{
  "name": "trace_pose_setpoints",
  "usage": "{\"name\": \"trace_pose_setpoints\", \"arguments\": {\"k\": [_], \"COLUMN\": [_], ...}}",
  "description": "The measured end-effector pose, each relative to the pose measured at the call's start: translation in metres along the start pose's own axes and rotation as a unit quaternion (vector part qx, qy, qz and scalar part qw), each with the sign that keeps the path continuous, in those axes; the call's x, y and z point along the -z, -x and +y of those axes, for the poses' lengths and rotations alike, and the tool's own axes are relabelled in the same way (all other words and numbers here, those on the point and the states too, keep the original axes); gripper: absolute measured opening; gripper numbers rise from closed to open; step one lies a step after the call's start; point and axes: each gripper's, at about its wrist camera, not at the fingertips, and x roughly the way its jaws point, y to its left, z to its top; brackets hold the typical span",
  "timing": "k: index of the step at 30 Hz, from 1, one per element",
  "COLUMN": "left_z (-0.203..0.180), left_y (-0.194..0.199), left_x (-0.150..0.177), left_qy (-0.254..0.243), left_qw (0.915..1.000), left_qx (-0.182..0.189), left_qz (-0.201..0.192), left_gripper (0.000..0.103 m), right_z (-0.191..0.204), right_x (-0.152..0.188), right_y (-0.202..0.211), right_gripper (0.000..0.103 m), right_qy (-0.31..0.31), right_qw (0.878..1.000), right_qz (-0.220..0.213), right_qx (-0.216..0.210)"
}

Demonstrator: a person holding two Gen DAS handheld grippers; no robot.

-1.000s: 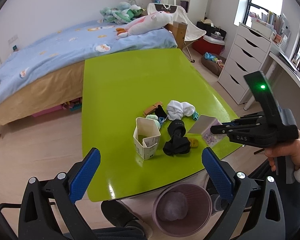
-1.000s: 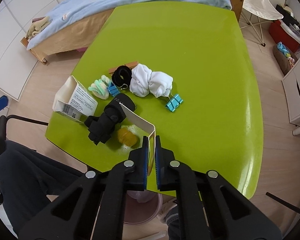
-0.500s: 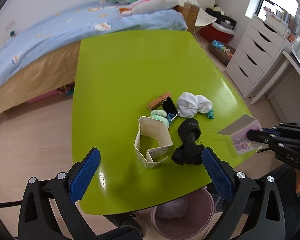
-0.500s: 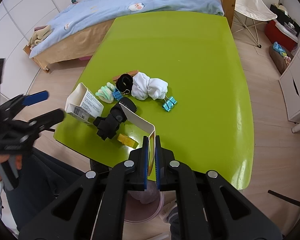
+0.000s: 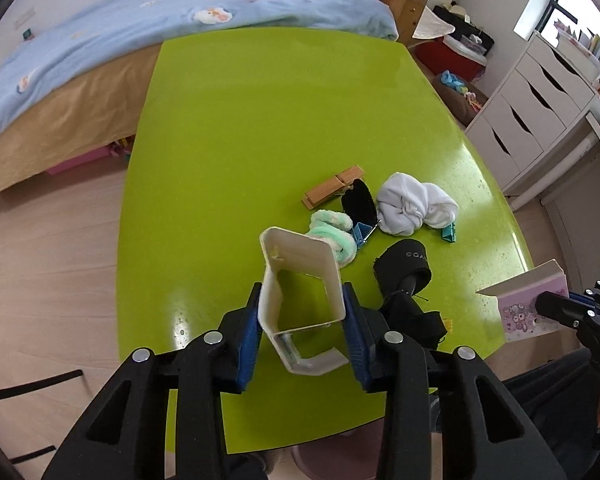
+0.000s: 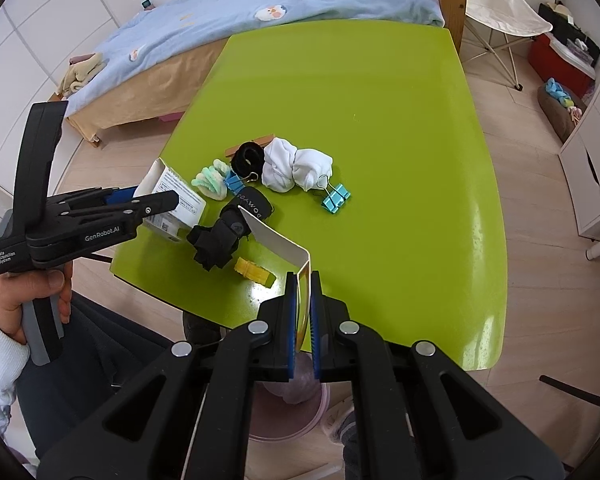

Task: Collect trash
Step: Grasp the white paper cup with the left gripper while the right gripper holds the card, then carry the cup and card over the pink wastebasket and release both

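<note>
The open white carton [image 5: 300, 292] stands near the front edge of the green table [image 5: 260, 120], pinched between the fingers of the left gripper [image 5: 302, 334]. The right gripper [image 6: 300, 312] clamps a small box [image 6: 278, 246] over the front edge, above the bin [image 6: 292, 412]. Black socks [image 5: 403, 288] lie beside the carton.

Bedroom w/ pale wood floor [image 5: 60, 240] and white walls. Lime-green table [image 5: 284, 120] sits mid-room. Beyond its far edge: bed [image 5: 100, 40] w/ blue printed cover, plush toys at the headboard end. Right of table: white drawer unit [image 5: 539, 120], window [image 5: 555, 4] above it, daylight coming in. Past table's far right corner: white folding chair [image 6: 495, 4], red box [image 6: 555, 60] nearby.
</note>
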Motion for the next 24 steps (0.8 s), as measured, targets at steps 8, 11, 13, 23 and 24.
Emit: {"name": "trace_pose_setpoints", "arguments": {"k": [8, 11, 13, 23, 24], "left_z": [0.002, -0.004, -0.011, -0.043, -0.046], "left_y": [0.023, 0.042, 0.056, 0.099, 0.1], "left_x": [0.008, 0.016, 0.023, 0.066, 0.071], "left_qy": [-0.014, -0.029, -0.039, -0.08, -0.083], "left_qw": [0.9995, 0.9988, 0.9981, 0.9939, 0.9937], "left_qx": [-0.007, -0.006, 0.0, 0.036, 0.039], "left_qz": [-0.027, -0.04, -0.048, -0.067, -0.065], "left_gripper": [0.034, 0.034, 0.034, 0.034, 0.034], "right_z": [0.004, 0.007, 0.011, 0.025, 0.026], "right_x": [0.005, 0.008, 0.013, 0.047, 0.053], "right_y": [0.008, 0.018, 0.027, 0.06, 0.063], "right_gripper": [0.005, 0.005, 0.005, 0.005, 0.005], "right_qy": [0.003, 0.007, 0.013, 0.025, 0.026], "right_qw": [1.0, 1.0, 1.0, 0.999, 0.999], "right_qz": [-0.013, -0.02, -0.027, -0.045, -0.045], "right_qx": [0.001, 0.001, 0.002, -0.007, -0.008]}}
